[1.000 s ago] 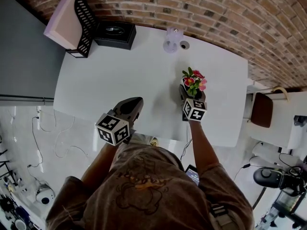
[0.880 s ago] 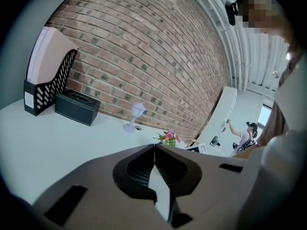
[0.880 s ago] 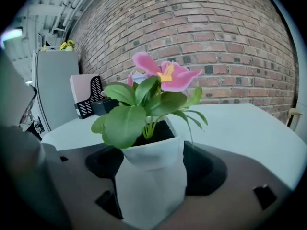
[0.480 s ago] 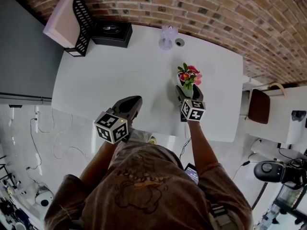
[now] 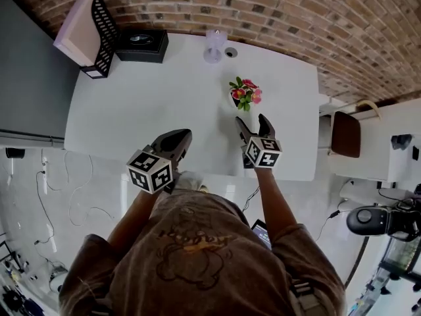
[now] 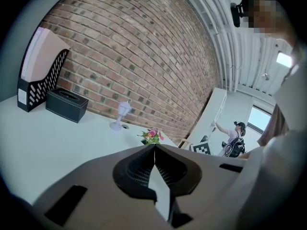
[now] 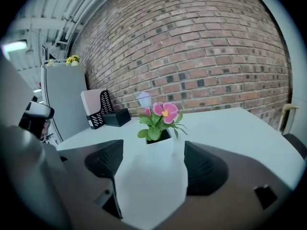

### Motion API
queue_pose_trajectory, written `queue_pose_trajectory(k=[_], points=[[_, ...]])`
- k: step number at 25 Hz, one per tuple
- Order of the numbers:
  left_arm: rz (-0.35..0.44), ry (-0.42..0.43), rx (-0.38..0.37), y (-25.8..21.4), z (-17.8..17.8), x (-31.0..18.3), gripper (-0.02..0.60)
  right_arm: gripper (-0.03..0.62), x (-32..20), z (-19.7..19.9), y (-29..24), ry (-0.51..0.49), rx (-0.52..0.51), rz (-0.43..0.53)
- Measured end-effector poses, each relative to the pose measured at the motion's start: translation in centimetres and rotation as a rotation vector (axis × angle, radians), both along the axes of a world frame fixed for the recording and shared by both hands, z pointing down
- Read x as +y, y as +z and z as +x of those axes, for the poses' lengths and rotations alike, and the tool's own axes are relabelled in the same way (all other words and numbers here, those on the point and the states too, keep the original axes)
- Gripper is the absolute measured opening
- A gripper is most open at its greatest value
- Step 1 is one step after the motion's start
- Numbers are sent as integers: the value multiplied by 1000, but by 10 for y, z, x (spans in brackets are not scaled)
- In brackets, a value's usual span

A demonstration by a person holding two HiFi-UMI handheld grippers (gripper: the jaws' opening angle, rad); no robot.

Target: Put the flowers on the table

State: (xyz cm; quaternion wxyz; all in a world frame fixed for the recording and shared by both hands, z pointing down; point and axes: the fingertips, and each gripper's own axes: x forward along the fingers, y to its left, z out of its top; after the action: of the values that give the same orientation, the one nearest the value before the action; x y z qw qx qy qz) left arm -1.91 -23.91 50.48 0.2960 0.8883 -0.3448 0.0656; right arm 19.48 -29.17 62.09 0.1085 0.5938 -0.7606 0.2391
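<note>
A small white pot of pink flowers stands upright on the white table, right of its middle. In the right gripper view the flowers stand just beyond the jaws, clear of them. My right gripper is open and empty, a little nearer to me than the pot. My left gripper is shut with nothing in it, over the table's near edge, to the left. The left gripper view shows the flowers past its closed tips.
At the table's far side stand a black file holder with pink folders, a black tissue box and a small clear lamp. A brick wall backs the table. A brown chair is at the right.
The right gripper has let go of the flower pot and drawn back toward me, its jaws now wide. The pot stays on the table. The left gripper has hardly moved.
</note>
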Motion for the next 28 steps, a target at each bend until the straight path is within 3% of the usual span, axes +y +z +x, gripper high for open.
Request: queue_pose_trajectory(k=[19,25,28], points=[[126,79,4,-44,33,37,22,373,101,0,-128,-54,-81,178],[151,63,2,-53,29,46,21,293,137,-6,-148,-71,-107,207],[163,55,-3,-57,25,51,21,212,150,-9,-152,-87,-107,216]])
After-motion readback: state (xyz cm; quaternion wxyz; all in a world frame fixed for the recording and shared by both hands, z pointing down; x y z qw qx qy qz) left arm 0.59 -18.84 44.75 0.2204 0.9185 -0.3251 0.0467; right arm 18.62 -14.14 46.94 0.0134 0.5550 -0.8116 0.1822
